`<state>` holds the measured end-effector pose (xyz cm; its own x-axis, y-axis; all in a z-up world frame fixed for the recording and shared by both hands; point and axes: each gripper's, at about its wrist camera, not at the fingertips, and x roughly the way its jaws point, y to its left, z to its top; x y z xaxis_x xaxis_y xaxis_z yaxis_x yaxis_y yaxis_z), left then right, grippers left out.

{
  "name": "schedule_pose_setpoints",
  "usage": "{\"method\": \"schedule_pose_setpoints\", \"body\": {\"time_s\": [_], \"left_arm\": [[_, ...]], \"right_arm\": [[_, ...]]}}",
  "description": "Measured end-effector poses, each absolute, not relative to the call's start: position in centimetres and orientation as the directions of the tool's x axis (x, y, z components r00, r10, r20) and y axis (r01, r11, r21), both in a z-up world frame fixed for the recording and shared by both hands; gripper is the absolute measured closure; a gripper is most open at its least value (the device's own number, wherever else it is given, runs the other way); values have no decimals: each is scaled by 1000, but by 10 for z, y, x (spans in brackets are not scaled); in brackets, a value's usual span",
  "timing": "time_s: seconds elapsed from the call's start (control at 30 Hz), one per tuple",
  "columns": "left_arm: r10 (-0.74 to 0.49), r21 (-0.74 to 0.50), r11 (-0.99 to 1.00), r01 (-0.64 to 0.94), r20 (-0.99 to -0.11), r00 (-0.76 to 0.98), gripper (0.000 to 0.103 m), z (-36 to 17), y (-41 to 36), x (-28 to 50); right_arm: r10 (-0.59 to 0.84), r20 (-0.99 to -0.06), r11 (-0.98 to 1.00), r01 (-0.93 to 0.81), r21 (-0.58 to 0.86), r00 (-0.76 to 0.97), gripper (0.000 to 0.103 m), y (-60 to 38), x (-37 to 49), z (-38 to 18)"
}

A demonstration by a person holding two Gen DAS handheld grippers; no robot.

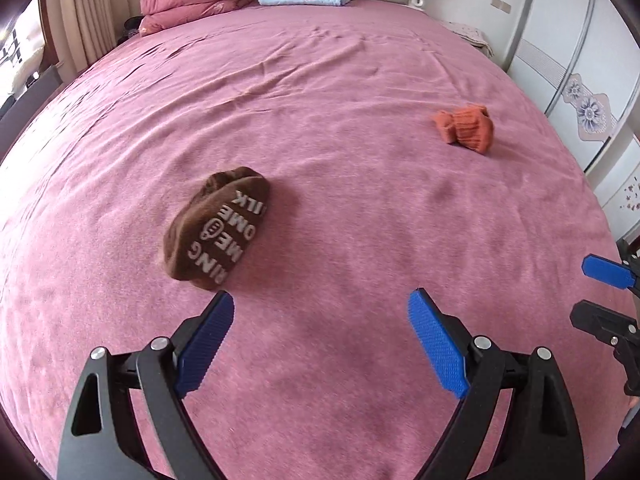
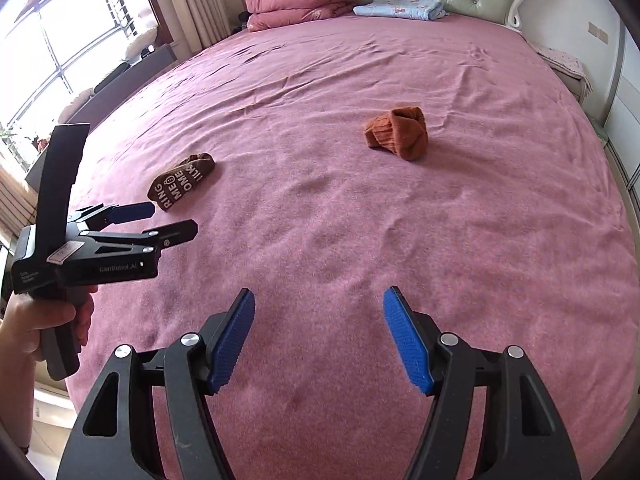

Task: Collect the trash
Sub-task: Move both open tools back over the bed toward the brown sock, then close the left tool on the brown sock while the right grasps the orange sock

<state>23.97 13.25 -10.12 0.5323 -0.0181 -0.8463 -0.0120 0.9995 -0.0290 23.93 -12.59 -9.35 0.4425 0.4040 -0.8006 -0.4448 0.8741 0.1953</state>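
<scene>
Pink bed [image 1: 320, 100]; both jaws wide, empty

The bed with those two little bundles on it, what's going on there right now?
A person holds a gripper in each hand over a bed with a pink cover. Both the left gripper and the right gripper are open and empty. A brown rolled sock with white lettering lies just ahead of the left gripper, and an orange rolled sock lies farther up the bed, ahead of the right one. Neither has been picked up yet.
</scene>
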Motion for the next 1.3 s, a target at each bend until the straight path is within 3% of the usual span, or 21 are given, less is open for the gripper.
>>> {"method": "schedule_pose_setpoints", "body": {"time_s": [0.43,0.87,0.93,1.0,1.07,1.2,1.3], "left_arm": [[-14,-98,986,-134,-854,520,15,-121,190,290],[17,-74,984,-161,-866,500,15,-119,221,332],[21,-77,981,-176,-869,495,20,-119,228,340],[30,-82,974,-210,-877,479,39,-121,238,346],[35,-85,970,-228,-877,479,48,-121,244,348],[55,-71,969,-237,-871,487,76,-119,251,345],[32,-98,969,-228,-862,506,84,-114,250,339]], "right_arm": [[389,-813,863,-480,157,433,37,-110,275,-98],[391,-808,879,-440,186,440,37,-135,306,-104],[394,-809,881,-429,199,436,37,-138,309,-107],[396,-810,885,-416,210,433,37,-142,312,-110],[397,-811,886,-410,216,430,37,-145,315,-112],[395,-812,889,-403,220,430,37,-147,321,-114],[401,-809,889,-395,230,430,37,-149,327,-115]]}}
